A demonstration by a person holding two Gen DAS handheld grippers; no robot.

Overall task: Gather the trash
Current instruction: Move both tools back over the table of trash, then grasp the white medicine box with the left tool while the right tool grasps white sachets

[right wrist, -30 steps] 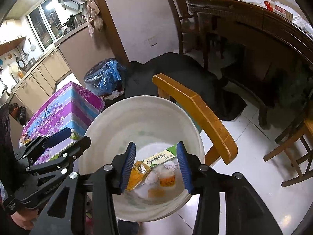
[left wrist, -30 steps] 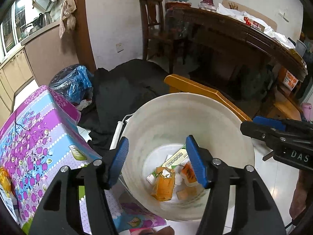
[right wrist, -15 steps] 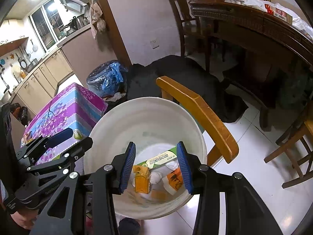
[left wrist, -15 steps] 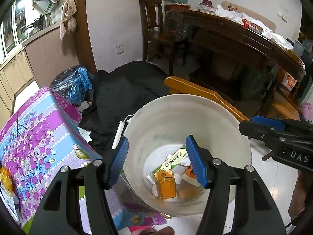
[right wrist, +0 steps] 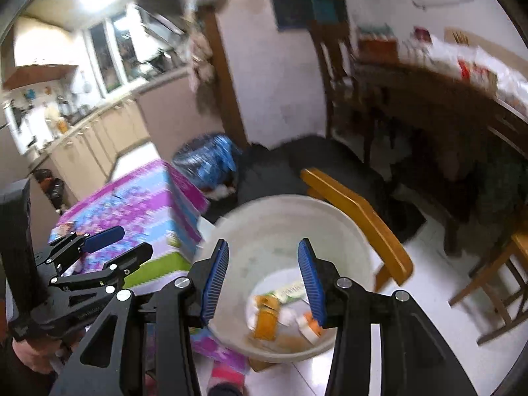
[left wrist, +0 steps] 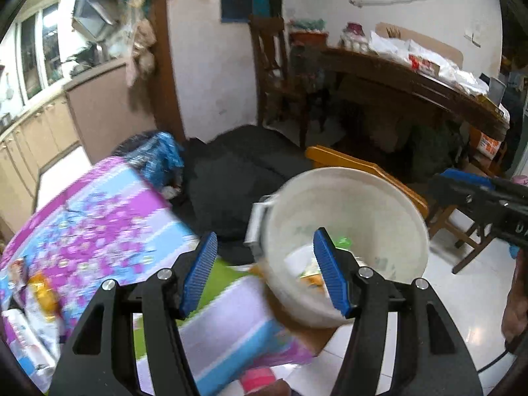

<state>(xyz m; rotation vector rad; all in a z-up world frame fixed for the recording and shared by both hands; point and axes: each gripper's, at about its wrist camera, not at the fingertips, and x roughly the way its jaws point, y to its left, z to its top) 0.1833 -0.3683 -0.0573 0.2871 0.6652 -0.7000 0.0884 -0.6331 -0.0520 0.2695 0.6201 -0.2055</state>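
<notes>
A white bucket (left wrist: 363,198) stands on the floor beside the flower-patterned table (left wrist: 99,224). In it lie an orange packet (right wrist: 265,316), a green-and-white wrapper (right wrist: 290,292) and an orange-and-white scrap (right wrist: 310,328). My left gripper (left wrist: 264,241) hangs open over the table's corner and the bucket's left rim, with nothing between its pads. My right gripper (right wrist: 264,244) is above the bucket (right wrist: 283,231); its jaws are opening and hold nothing. More wrappers (left wrist: 43,293) lie on the table at the far left, blurred.
A yellow wooden chair (right wrist: 356,211) stands right behind the bucket. A blue plastic bag (left wrist: 155,158) and a black heap (left wrist: 237,171) lie on the floor beyond. A dark wooden table (left wrist: 412,79) with clutter fills the right. Kitchen cabinets (right wrist: 99,138) line the far left.
Both grippers have drawn back and up from the bucket, which now sits lower and smaller in view. More of the table shows. The orange packet dropped to the bucket's bottom.
</notes>
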